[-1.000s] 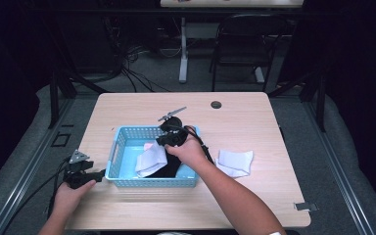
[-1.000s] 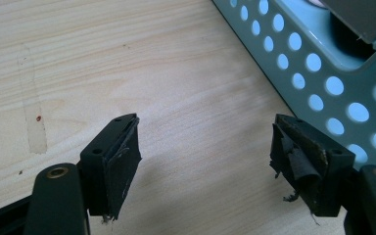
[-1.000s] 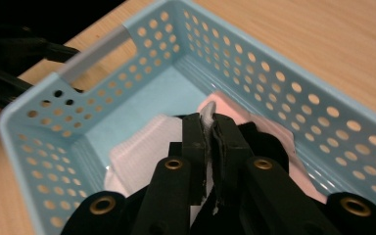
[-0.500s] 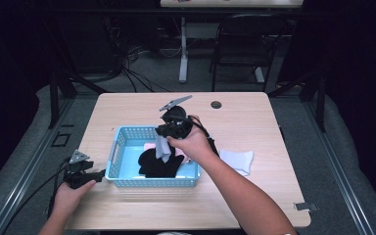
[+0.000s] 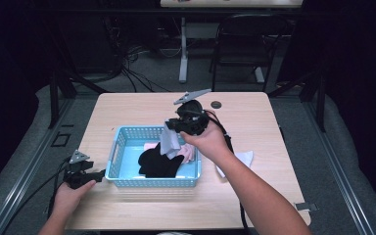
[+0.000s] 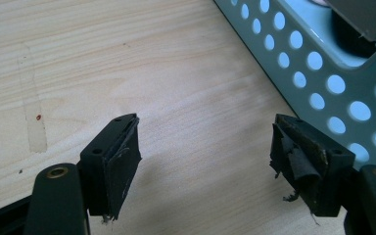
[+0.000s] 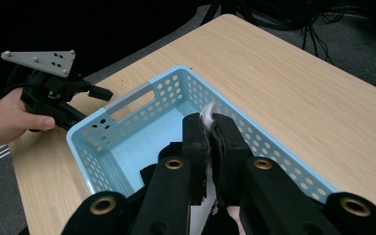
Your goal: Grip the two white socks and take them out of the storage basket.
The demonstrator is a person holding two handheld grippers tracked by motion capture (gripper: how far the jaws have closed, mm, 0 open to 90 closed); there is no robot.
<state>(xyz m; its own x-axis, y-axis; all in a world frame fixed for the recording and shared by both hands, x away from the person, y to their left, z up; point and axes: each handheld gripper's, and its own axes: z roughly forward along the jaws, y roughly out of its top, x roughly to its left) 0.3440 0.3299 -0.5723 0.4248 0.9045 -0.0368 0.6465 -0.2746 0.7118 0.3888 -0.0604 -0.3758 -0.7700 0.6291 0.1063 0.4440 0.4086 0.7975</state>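
In the high view a pale cloth [image 5: 170,143] is held clamped in the right gripper [image 5: 172,126] over the basket [image 5: 118,148] and should be lifted fully clear before being carried aside, while the left gripper [image 5: 99,174] is left open.

One light-blue perforated plastic basket [image 5: 120,152] sits on the single pale wooden table [image 5: 127,110]. Four pieces of cloth can be counted relative to that basket: one black garment [image 5: 157,164] and one pink cloth [image 5: 188,152] lie inside it, one pale grey-white cloth [image 5: 170,142] hangs above it, and one white cloth [image 5: 242,159] lies on the tabletop just outside its right side. One small dark round disc [image 5: 216,105] rests beyond the basket, near the table's far edge. Two black two-jaw grippers are present: the left gripper [image 5: 100,173] just outside the basket's left end, the right gripper [image 5: 169,125] above it.
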